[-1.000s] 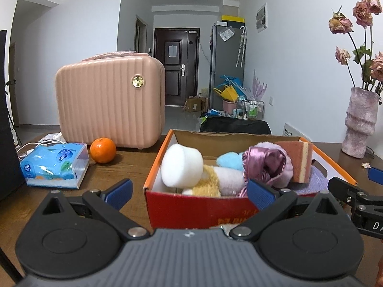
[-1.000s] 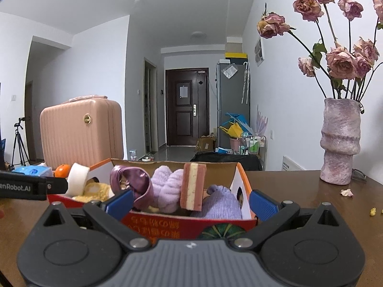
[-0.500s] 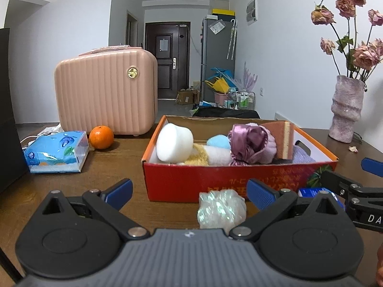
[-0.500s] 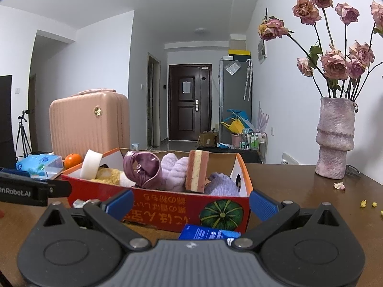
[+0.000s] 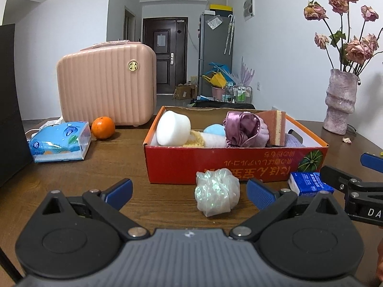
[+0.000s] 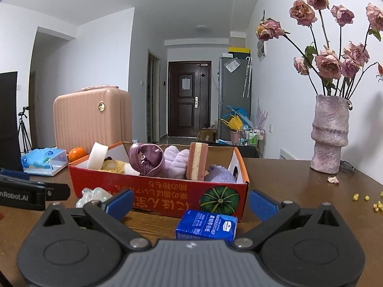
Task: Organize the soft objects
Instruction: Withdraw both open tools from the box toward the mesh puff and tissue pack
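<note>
Both tongs gape: left tongs [image 5: 189,190] before shimmery pouf [image 5: 217,195], right tongs [image 6: 190,201] before blue packet [image 6: 206,224].

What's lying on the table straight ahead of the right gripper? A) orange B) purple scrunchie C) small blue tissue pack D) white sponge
C: the small blue tissue pack lies on the table between the open right gripper fingers, just in front of the red box.

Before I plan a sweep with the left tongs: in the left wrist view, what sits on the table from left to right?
Tissue pack → orange → red box → blue packet → vase.
</note>
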`<state>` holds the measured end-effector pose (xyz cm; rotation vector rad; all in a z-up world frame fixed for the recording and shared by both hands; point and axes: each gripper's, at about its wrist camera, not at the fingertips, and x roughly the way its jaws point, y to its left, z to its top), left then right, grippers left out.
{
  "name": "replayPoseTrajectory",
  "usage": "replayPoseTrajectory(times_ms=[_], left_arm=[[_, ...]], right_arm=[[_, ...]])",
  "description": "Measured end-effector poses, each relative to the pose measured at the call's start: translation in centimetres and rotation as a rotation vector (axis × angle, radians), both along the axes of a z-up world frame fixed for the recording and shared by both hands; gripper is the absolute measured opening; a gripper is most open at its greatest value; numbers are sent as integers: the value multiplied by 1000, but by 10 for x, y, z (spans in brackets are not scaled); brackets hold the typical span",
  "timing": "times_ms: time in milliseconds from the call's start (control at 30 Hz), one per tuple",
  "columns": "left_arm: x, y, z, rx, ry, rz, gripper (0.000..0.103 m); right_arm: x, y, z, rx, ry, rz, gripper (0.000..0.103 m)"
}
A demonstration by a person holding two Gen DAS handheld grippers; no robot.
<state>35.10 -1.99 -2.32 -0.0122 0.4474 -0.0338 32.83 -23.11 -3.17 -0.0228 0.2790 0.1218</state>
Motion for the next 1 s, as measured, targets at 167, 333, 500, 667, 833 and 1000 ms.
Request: replayPoseTrajectory(times_ms=[167,333,500,667,833,1000], left_arm=[[-5,1,-1,-4,10,0,103],[-9,1,-3,-6,18,0,103],[-9,0,-4,-6,29,-2,103],[-6,2,-7,-11,46,-3,103],[-6,1,-8,-9,53,-8,103],[-2,-1,-11,-3,70,-12,103]], right_arm=[[-3,-2,-1,-1,15,-14,103],[-4,-4,-2,3,36,-22,103],[-4,-3,-3,-1,54,-17,103],[-1,-4,-4,2,73,-24,103],[3,-5,-5,5,91,-37,103],[7,-8,-7,15,114,-57,103]])
